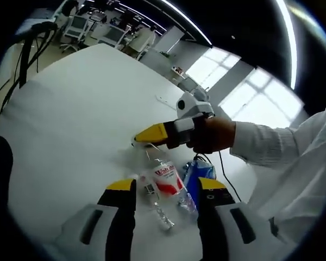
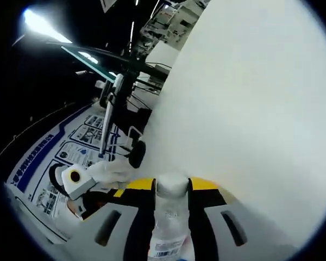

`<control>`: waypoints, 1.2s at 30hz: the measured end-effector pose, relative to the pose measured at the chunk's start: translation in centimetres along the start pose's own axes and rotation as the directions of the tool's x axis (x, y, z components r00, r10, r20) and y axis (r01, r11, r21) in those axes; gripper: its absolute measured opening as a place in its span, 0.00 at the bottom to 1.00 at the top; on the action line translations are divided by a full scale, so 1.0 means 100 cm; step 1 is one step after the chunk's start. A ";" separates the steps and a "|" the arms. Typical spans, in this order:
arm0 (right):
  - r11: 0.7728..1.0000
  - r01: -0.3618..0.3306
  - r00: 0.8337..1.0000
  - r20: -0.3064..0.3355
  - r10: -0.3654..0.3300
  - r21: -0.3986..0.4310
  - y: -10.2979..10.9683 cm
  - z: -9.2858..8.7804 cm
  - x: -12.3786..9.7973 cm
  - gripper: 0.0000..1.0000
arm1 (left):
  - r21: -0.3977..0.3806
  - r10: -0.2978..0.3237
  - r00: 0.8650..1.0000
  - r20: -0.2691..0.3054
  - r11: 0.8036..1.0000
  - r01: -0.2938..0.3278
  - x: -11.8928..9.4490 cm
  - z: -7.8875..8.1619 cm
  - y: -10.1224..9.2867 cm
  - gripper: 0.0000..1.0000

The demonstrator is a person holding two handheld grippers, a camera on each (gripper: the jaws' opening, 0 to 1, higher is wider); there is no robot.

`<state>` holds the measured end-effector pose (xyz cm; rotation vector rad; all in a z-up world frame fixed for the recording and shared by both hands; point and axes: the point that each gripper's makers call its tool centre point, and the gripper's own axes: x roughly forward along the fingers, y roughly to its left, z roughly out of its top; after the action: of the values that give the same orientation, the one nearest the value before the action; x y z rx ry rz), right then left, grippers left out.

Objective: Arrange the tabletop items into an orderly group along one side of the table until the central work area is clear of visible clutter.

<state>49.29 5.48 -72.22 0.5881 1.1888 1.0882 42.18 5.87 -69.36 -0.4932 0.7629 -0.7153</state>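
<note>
On the white table (image 1: 87, 109) a clear plastic bottle with a red and white label (image 1: 166, 182) lies beside a blue-labelled item (image 1: 194, 175). My left gripper (image 1: 167, 186) stands open just short of them, its yellow-tipped jaws well apart. A gloved hand (image 1: 212, 135) brings my right gripper (image 1: 146, 136) in from the right, above those items. In the right gripper view my right gripper (image 2: 171, 185) is shut on a clear bottle with a white cap (image 2: 170, 217), cap at the fingertips, over the table (image 2: 250, 109).
A black cable (image 1: 224, 171) runs off the table's near right side, and a small flat object (image 1: 165, 100) lies farther out. Office chairs and desks (image 1: 79, 24) stand past the far edge. A wheeled stand (image 2: 135, 155) stands off the table's side.
</note>
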 end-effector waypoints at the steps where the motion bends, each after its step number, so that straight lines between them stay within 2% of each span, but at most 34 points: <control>1: 1.000 0.001 1.000 0.001 -0.001 -0.007 0.001 0.000 0.000 0.21 | 0.008 -0.005 1.000 -0.004 1.000 0.005 0.002 -0.001 0.000 0.44; 6: 0.999 0.005 1.000 0.005 -0.004 -0.049 0.006 0.002 -0.002 0.21 | 0.002 -0.036 0.999 -0.023 0.999 0.036 0.010 -0.004 -0.002 0.47; 11: 0.993 0.005 1.000 0.019 -0.002 -0.119 0.016 0.003 -0.006 0.20 | -0.013 -0.097 0.995 -0.021 0.995 0.097 0.021 -0.007 -0.008 0.50; 15: 0.985 0.009 0.999 0.044 -0.001 -0.171 0.025 0.005 -0.011 0.20 | -0.050 -0.127 0.992 -0.012 0.991 0.127 0.030 -0.009 -0.006 0.50; 16: 0.983 0.012 0.999 0.048 -0.003 -0.183 0.027 0.005 -0.012 0.20 | -0.069 -0.136 0.990 -0.031 0.989 0.133 0.031 -0.013 -0.007 0.50; 17: 0.980 0.016 0.999 0.052 -0.006 -0.196 0.029 0.005 -0.013 0.20 | -0.040 -0.144 0.989 -0.038 0.989 0.142 0.034 -0.014 -0.009 0.50; 19: 0.971 0.026 0.998 0.057 -0.013 -0.236 0.034 0.004 -0.015 0.20 | -0.028 -0.151 0.987 -0.048 0.988 0.150 0.036 -0.015 -0.012 0.49; 25: 0.958 0.033 0.997 0.074 -0.012 -0.285 0.047 -0.001 -0.017 0.20 | -0.009 -0.194 0.977 -0.092 0.981 0.194 0.045 -0.023 -0.019 0.43; 30: 0.952 0.056 0.995 0.095 -0.029 -0.301 0.046 -0.002 -0.023 0.20 | -0.005 -0.237 0.967 -0.097 0.971 0.237 0.043 -0.025 -0.023 0.42; 36: 0.952 0.074 0.991 0.129 -0.037 -0.295 0.050 -0.002 -0.031 0.20 | 0.025 -0.255 0.961 -0.109 0.966 0.259 0.042 -0.025 -0.028 0.41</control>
<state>47.32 4.70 -66.69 0.3768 0.9064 1.1413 41.29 0.58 -71.01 -0.5274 0.7894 -1.0031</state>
